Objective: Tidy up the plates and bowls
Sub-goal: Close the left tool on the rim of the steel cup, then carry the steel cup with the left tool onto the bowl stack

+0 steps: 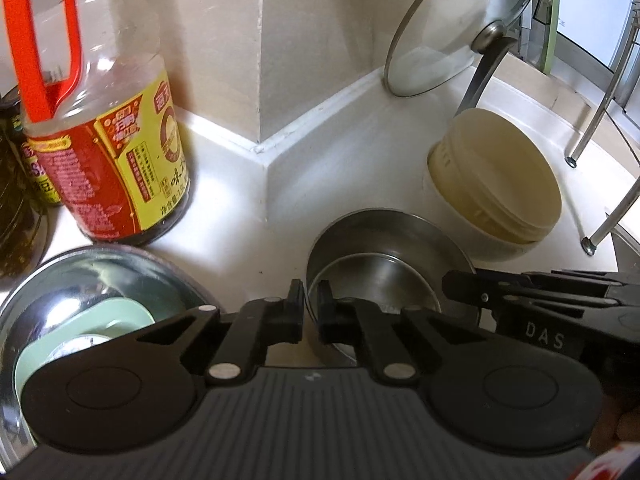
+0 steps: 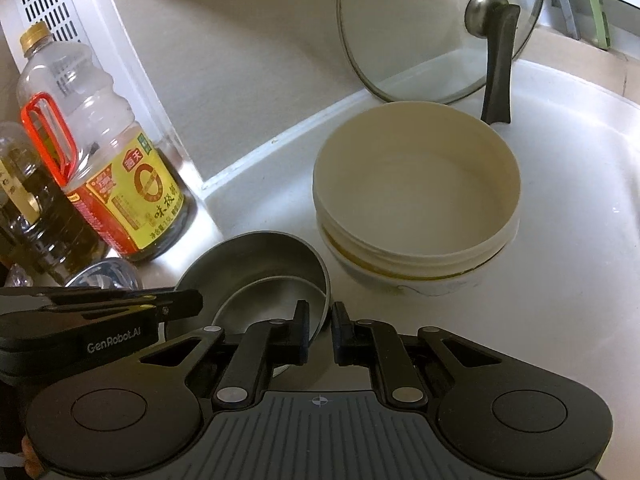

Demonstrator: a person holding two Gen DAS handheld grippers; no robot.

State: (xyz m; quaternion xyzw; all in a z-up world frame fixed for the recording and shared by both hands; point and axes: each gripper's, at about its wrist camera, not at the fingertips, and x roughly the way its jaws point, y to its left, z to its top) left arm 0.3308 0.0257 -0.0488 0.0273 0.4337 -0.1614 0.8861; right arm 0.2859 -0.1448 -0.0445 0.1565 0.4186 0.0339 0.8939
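My left claw [image 1: 310, 308] pinched steel bowl [image 1: 384, 256] rim; right claw [image 2: 320, 330] pinched opposite rim. "GenRobot.AI" read at nine o'clock; "DAS" three o'clock.

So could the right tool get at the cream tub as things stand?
Probably not: the right tool is clamped on the steel bowls' rim. Once freed, the cream tub sits just ahead, nothing between.

"GenRobot.AI" on left tongs [image 2: 176, 306]; "DAS" on right tongs [image 1: 452, 280].
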